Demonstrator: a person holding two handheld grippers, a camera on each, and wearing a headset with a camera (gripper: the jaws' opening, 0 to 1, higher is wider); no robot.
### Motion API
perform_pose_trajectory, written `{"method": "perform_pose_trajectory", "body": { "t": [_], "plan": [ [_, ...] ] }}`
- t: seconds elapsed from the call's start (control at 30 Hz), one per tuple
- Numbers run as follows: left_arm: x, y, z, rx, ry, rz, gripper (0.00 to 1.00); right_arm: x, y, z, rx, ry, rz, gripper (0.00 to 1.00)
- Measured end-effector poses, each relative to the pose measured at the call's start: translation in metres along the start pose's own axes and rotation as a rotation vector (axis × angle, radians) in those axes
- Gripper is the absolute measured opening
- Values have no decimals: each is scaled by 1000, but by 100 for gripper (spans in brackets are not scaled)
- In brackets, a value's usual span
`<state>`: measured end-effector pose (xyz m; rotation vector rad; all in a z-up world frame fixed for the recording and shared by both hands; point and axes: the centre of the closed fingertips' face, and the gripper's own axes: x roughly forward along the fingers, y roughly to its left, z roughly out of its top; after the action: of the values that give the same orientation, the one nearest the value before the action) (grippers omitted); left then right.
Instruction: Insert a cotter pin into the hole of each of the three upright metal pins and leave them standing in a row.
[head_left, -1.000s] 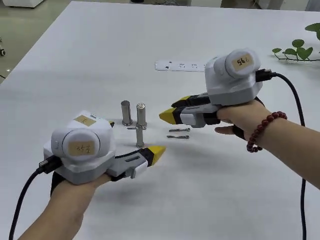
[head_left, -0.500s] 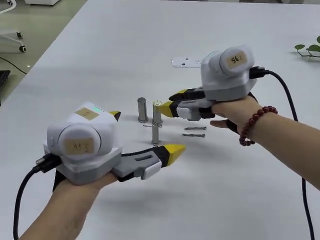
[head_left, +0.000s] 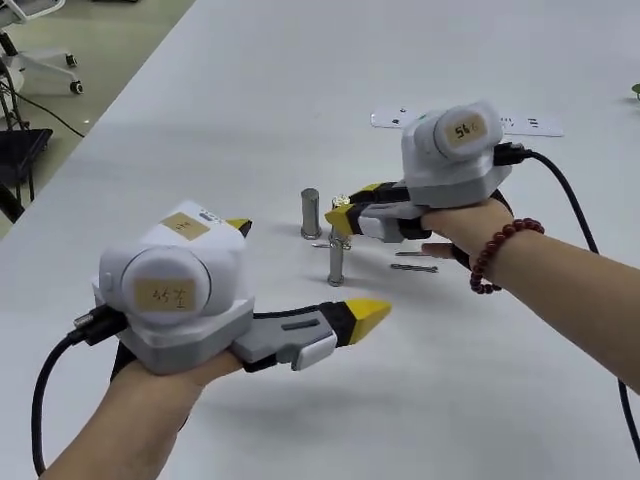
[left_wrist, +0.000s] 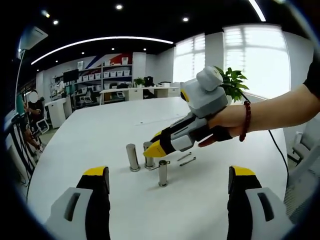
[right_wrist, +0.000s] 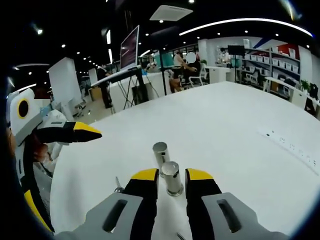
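Three upright metal pins stand on the white table: a back-left pin (head_left: 310, 213) (left_wrist: 132, 157) (right_wrist: 160, 152), a middle pin (right_wrist: 172, 177) (left_wrist: 148, 159) and a front pin (head_left: 336, 262) (left_wrist: 162, 173). My right gripper (head_left: 352, 205) (right_wrist: 172, 175) (left_wrist: 152, 147) has its jaws closed in on either side of the middle pin. A cotter pin (left_wrist: 153, 167) (right_wrist: 118, 185) lies beside the front pin. Two loose cotter pins (head_left: 414, 262) (left_wrist: 186, 159) lie to the right. My left gripper (head_left: 300, 268) (left_wrist: 168, 172) hovers open in front of the pins, holding nothing.
A white power strip (head_left: 520, 124) (right_wrist: 295, 145) lies at the far side of the table (head_left: 250, 100). The table's left edge (head_left: 120, 110) drops to the floor. Cables trail from both grippers. A person's hand with a bead bracelet (head_left: 500, 250) holds the right gripper.
The right gripper has moved left from beside the loose cotter pins, and its jaws now flank the middle pin. The left gripper stays open near the front. The pins have not moved.
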<state>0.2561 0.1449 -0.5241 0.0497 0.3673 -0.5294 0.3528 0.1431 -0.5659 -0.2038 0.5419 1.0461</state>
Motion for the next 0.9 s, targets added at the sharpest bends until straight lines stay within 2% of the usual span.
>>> {"method": "perform_pose_trajectory", "body": {
  "t": [0.27, 0.47, 0.57, 0.9],
  "plan": [
    [1, 2, -3, 22, 14, 7, 98, 4, 2, -1, -1, -6, 15, 10],
    [1, -2, -7, 40, 31, -12, 96, 4, 2, 0, -37, -3, 13, 9],
    [1, -2, -8, 51, 36, -14, 96, 4, 3, 0, -76, 7, 8, 8],
    [2, 0, -11, 57, 45, -15, 94, 1, 3, -2, -119, 41, -10, 8]
  ]
}}
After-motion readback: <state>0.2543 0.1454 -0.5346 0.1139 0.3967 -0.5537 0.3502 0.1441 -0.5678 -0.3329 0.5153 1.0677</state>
